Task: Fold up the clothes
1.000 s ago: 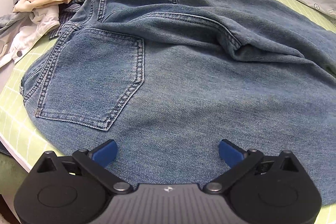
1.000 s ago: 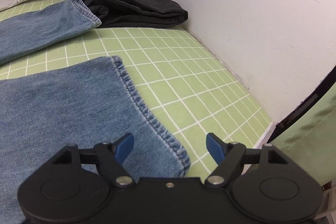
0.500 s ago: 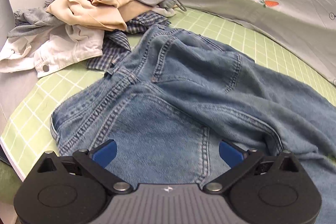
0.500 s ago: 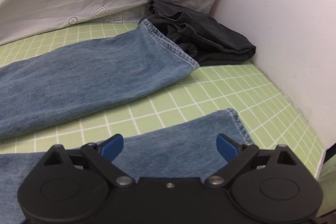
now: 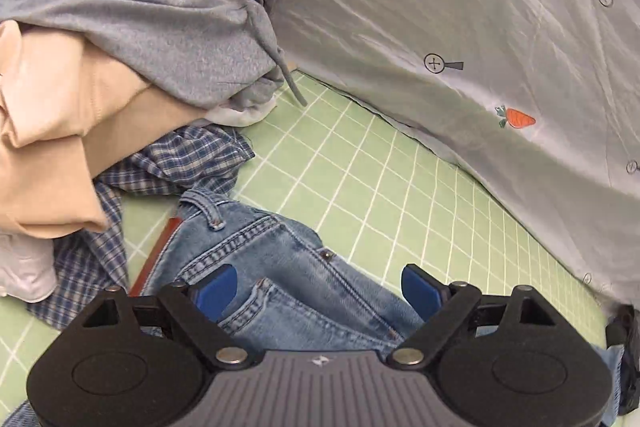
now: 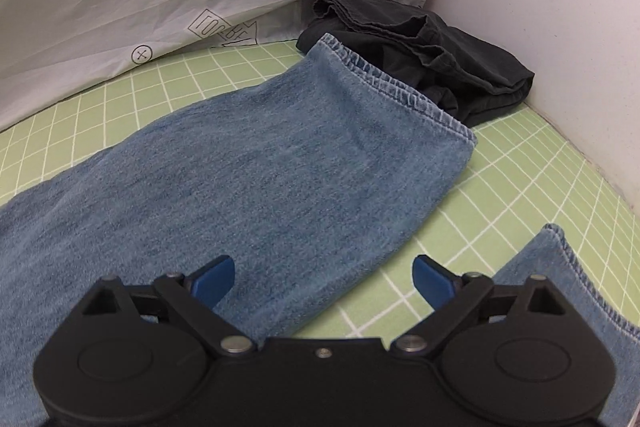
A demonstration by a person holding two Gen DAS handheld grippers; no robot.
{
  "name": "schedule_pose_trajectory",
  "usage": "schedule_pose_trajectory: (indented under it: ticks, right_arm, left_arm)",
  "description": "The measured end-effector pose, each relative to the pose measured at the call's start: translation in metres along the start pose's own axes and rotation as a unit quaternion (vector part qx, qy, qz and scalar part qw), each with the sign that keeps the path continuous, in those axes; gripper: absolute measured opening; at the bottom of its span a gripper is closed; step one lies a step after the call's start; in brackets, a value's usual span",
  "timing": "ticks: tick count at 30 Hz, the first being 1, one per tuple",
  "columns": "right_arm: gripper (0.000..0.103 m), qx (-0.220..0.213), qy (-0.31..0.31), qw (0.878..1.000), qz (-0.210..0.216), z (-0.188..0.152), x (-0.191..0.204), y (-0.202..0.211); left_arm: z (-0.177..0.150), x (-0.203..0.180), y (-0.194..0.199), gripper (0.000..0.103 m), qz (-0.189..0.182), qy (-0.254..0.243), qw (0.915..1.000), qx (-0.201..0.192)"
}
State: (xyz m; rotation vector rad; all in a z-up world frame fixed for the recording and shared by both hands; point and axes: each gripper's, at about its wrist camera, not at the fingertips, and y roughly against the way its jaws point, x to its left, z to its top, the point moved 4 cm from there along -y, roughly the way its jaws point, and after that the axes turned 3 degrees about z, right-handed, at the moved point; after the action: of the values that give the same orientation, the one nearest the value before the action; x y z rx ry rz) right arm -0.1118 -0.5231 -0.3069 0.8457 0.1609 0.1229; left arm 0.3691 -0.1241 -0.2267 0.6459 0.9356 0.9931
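**Blue jeans spread on a green gridded mat, both grippers open above them**

A pale grey sheet (image 5: 460, 27), printed with small symbols and an orange carrot, rises behind a light green mat (image 5: 360, 179) marked with a white grid. In the right wrist view a white wall (image 6: 560, 7) borders the mat on the right.

The jeans (image 5: 288, 279) lie flat across the mat. The left wrist view shows their waistband end, with a belt loop, rivets and a pocket edge, directly under the left gripper (image 5: 325, 289). The right wrist view shows the far leg (image 6: 260, 179) stretched out flat, its stitched hem touching a folded black garment (image 6: 432, 55) in the corner. The near leg's hem (image 6: 572, 283) shows at lower right, apart from the far leg, with bare mat between them.

At the left of the left wrist view sits a pile of clothes: a grey hoodie (image 5: 140, 15) on top with a drawstring hanging, a beige garment (image 5: 52, 147) below it, and a blue plaid shirt (image 5: 168, 167) underneath, touching the jeans' waistband.

The left gripper's blue-tipped jaws stand wide apart, holding nothing. The right gripper (image 6: 323, 279) is likewise spread wide and empty, over the near edge of the far leg.
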Motion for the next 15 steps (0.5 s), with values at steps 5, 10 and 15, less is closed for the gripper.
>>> schedule_pose_trajectory:
  ticks: [5,10,15]
  right_arm:
    - [0.096,0.006,-0.002,1.000,-0.022,0.010,0.000,-0.015]
    - [0.094,0.007,-0.002,1.000,-0.023,0.019,-0.003,-0.022]
    - [0.094,0.003,0.005,1.000,-0.017,0.025,-0.005,-0.026]
  left_arm:
    - [0.013,-0.006,-0.044,0.090,0.050,0.044,0.9956,0.065]
    - [0.010,-0.007,-0.066,0.078,0.106,0.069,0.9875,0.094]
    - [0.010,-0.002,-0.064,0.038,0.143,0.097,0.9826,0.068]
